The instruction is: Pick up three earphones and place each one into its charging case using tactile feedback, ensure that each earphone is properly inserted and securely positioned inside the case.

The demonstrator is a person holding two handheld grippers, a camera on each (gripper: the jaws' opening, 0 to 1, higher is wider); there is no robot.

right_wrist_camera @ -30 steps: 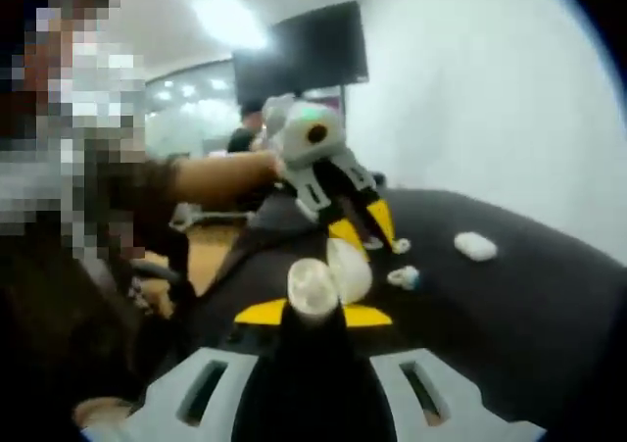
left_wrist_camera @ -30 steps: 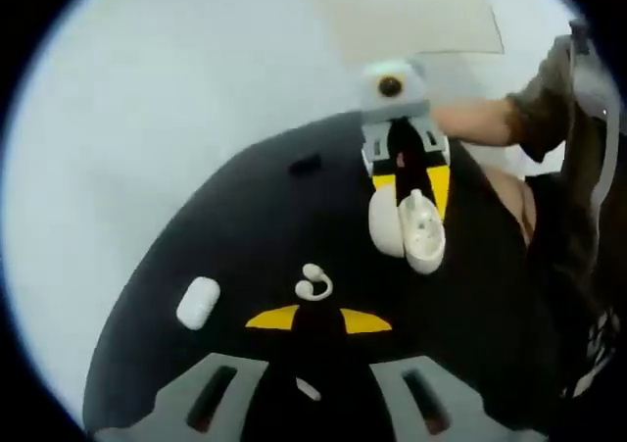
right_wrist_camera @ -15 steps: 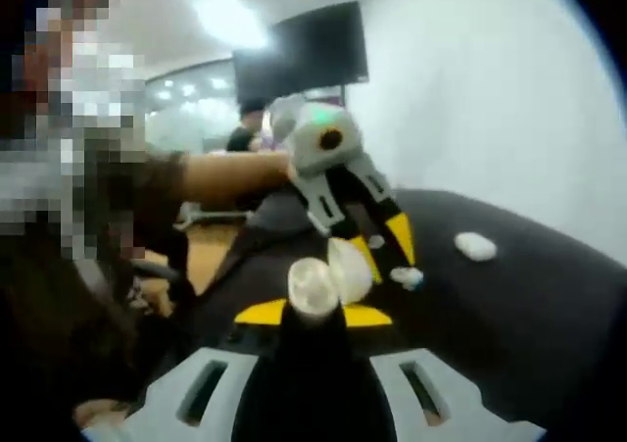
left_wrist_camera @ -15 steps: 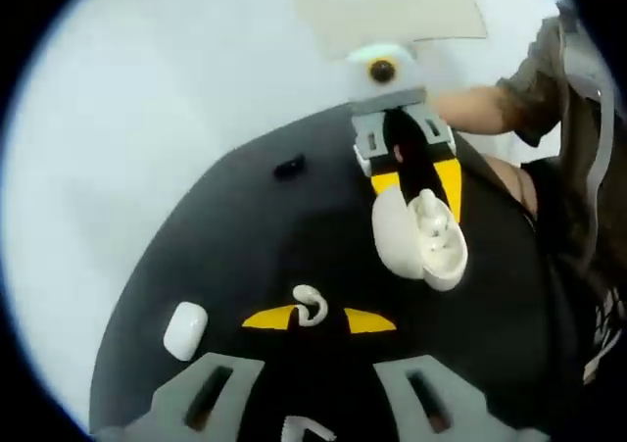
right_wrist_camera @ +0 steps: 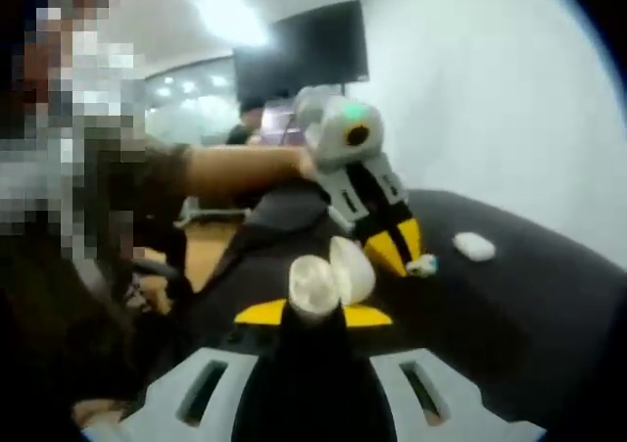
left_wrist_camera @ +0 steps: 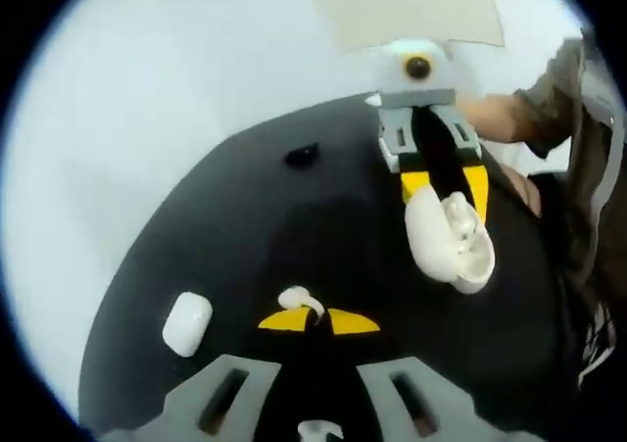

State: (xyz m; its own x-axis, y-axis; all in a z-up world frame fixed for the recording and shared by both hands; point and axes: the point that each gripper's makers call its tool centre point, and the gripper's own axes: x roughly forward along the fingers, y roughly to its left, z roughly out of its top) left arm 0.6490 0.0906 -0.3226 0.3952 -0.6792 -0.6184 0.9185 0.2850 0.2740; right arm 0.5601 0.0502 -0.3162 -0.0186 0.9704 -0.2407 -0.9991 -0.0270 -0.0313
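Here, a small white earbud [left_wrist_camera: 297, 300] lies on the black table [left_wrist_camera: 245, 217], right at the yellow tips of the left tongs [left_wrist_camera: 306, 321]. It sits just above where the two tips meet. The tips are very close together, almost touching, and the earbud's thin hook curls down to them. I cannot tell if the tips pinch the hook or just rest beside it.

In the right gripper view, the same earbud [right_wrist_camera: 422, 264] shows at the yellow tips of the left tongs [right_wrist_camera: 397, 249], which reach down from the top of the picture to the table [right_wrist_camera: 509, 305].

A white open case [left_wrist_camera: 446, 241] is up off the table. The right tongs [left_wrist_camera: 443, 182] hold it between their yellow tips. It hangs to the right of the earbud and well apart from it. The lid is open and something white sits inside.

In the right gripper view, the case [right_wrist_camera: 328, 277] sits right at the yellow tips of the right tongs [right_wrist_camera: 312, 315], pinched by them. Its lid stands up beside the round body.

Another white case [left_wrist_camera: 186, 322], shut, lies on the table to the left of the earbud, near the table's edge. In the right gripper view it [right_wrist_camera: 474, 246] lies just past the earbud.

A small dark thing [left_wrist_camera: 301, 154] lies far up the table. I cannot tell what it is.

A person's arm [right_wrist_camera: 235, 172] holds the left tongs.
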